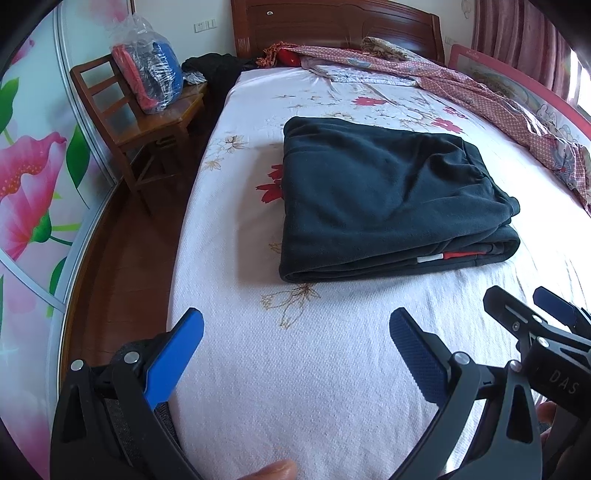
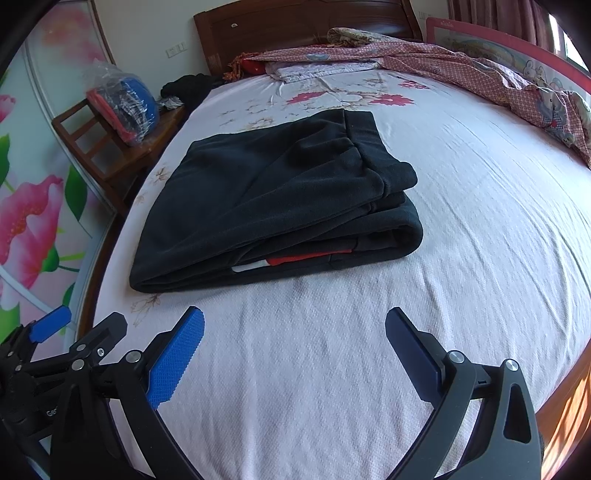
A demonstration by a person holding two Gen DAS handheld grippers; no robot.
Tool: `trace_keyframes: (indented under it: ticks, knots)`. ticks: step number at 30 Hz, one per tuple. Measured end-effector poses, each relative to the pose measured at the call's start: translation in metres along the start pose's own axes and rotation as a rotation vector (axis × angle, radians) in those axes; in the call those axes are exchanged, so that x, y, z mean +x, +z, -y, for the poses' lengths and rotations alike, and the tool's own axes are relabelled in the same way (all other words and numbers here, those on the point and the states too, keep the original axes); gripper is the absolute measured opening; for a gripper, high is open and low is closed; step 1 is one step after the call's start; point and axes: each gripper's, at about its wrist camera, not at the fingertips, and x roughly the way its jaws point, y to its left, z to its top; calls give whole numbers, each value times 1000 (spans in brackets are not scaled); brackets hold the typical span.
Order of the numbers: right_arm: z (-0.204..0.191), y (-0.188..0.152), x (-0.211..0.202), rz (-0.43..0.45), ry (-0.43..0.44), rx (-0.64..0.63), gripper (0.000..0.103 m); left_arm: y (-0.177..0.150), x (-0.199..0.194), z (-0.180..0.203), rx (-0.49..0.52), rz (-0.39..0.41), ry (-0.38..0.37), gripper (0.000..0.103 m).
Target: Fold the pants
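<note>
A: Where are the pants?

B: The dark pants (image 1: 388,199) lie folded into a thick, layered rectangle on the bed (image 1: 314,369), on its white flowered sheet. From the right wrist view the bundle (image 2: 273,206) sits toward eleven o'clock of the frame centre; from the left wrist view it sits toward one o'clock. A white and red strip shows between the layers along the near edge.

A: And the left gripper?

B: The left gripper (image 1: 295,354) hangs above bare sheet on the near side of the pants, well apart from them. Its blue fingers (image 1: 173,362) are spread wide with nothing between them.

A: The right one?

B: The right gripper (image 2: 295,354) is likewise over bare sheet near the bundle's front edge, not touching it, fingers (image 2: 177,362) spread wide and holding nothing. It also shows in the left view at four o'clock, just beside the left gripper.

A: What else is around?

B: A wooden headboard (image 1: 332,29) at twelve o'clock, a red patterned quilt (image 2: 480,70) bunched along the far side toward two o'clock, and a wooden chair (image 1: 122,122) beside the bed at ten o'clock carrying a clear plastic bag (image 1: 151,70) of clothes. A wardrobe door (image 1: 33,177) printed with pink flowers fills the nine o'clock side.
</note>
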Motion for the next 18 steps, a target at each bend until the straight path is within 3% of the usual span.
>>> trace_keyframes:
  ticks: [18]
  knots:
    - [1, -2, 1, -8, -2, 3, 98, -3, -2, -5, -38, 70, 68, 101]
